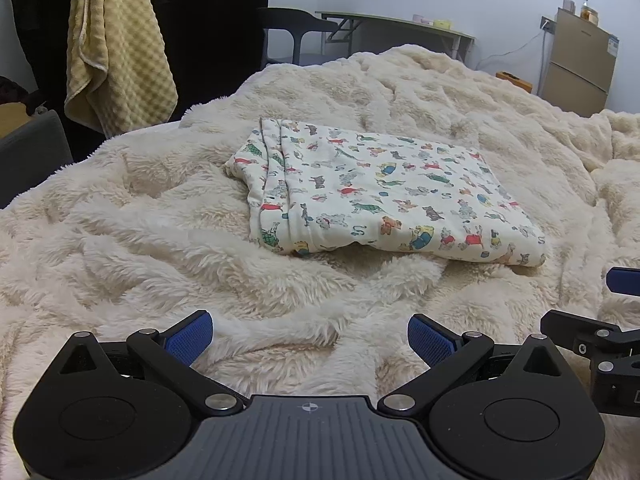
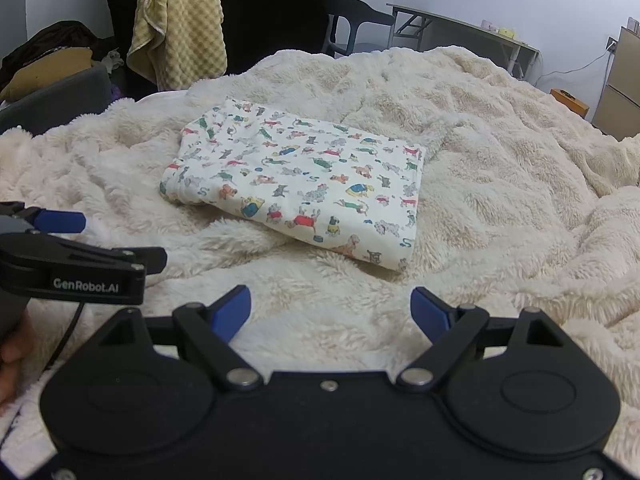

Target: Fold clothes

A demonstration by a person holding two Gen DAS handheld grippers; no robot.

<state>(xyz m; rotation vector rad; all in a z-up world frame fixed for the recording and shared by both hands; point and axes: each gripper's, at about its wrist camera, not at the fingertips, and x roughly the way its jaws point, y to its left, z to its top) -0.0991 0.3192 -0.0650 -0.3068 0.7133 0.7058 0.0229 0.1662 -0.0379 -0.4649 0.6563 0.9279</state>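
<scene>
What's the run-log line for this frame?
stage: fold looks done | printed garment: folded, flat on fleece blanket | left gripper: open, empty, short of garment | right gripper: open, empty, short of garment

Left gripper (image 1: pixel 310 338): I have its jaws spread wide, nothing between the blue pads (image 1: pixel 190 336), angled downward.
Right gripper (image 2: pixel 331 312): my jaws stand wide apart here too, empty, tilted downward.
Spacing: I hold the two side by side, close but apart.
Left hand (image 2: pixel 10 354): my fingers wrap the grip.
</scene>
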